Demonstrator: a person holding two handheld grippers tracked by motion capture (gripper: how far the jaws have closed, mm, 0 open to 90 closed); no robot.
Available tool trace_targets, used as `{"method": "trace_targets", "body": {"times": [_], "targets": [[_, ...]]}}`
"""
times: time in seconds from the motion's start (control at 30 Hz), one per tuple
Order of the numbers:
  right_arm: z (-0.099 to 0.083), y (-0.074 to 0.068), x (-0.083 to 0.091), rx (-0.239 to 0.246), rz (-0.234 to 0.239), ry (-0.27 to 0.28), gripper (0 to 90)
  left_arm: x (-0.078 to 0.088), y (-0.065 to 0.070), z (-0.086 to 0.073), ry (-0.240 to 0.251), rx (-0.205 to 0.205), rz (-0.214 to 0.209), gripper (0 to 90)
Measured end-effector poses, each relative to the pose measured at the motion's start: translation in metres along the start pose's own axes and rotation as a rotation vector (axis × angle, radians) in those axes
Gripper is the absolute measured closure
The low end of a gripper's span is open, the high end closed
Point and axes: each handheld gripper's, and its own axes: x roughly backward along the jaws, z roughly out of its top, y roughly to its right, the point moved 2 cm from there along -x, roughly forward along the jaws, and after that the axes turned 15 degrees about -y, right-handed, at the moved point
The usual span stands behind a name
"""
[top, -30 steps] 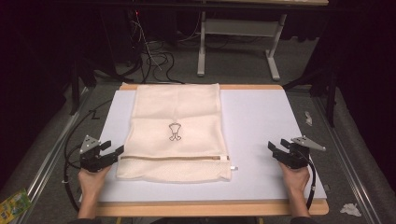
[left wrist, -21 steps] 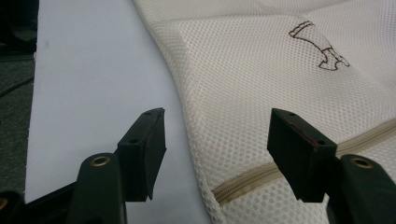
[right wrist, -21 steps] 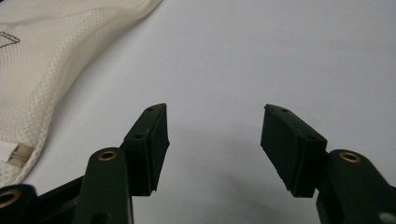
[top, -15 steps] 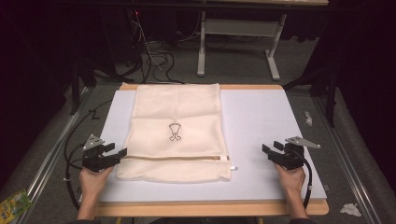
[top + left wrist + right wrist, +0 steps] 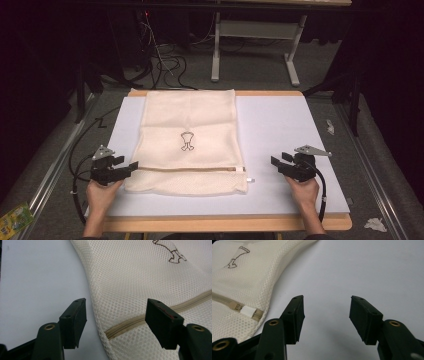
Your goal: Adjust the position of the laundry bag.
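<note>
The left gripper (image 5: pixel 131 165), jaws just widened, stands spread at the left end of the zipper (image 5: pixel 130 323) of the flat cream mesh laundry bag (image 5: pixel 189 140). The right gripper (image 5: pixel 276 162), jaws narrowing but parted and empty, hovers level over the white table mat (image 5: pixel 285 125), well apart from the bag.

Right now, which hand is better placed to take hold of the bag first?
Left. The left gripper has its open fingers at the bag edge, by the zipper end. The right gripper sits apart on the bare mat.
</note>
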Motion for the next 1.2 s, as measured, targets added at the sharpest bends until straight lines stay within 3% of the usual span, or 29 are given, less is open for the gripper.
{"method": "trace_targets", "body": {"times": [0.3,0.47,0.87,1.2], "targets": [[0.007,-0.015,-0.008,0.027,0.036,-0.043,48.0,-0.001,0.004,0.006,-0.011,-0.001,0.016,32.8],[0.011,-0.022,-0.015,0.043,0.058,-0.071,48.7,-0.003,0.003,0.009,-0.028,0.029,0.023,32.3],[0.022,-0.043,-0.027,0.05,0.116,-0.128,49.0,-0.007,0.005,0.015,-0.066,0.032,0.03,32.4],[0.036,-0.066,-0.046,0.076,0.169,-0.199,52.3,-0.017,-0.004,0.019,-0.099,0.071,0.014,31.7]]}}
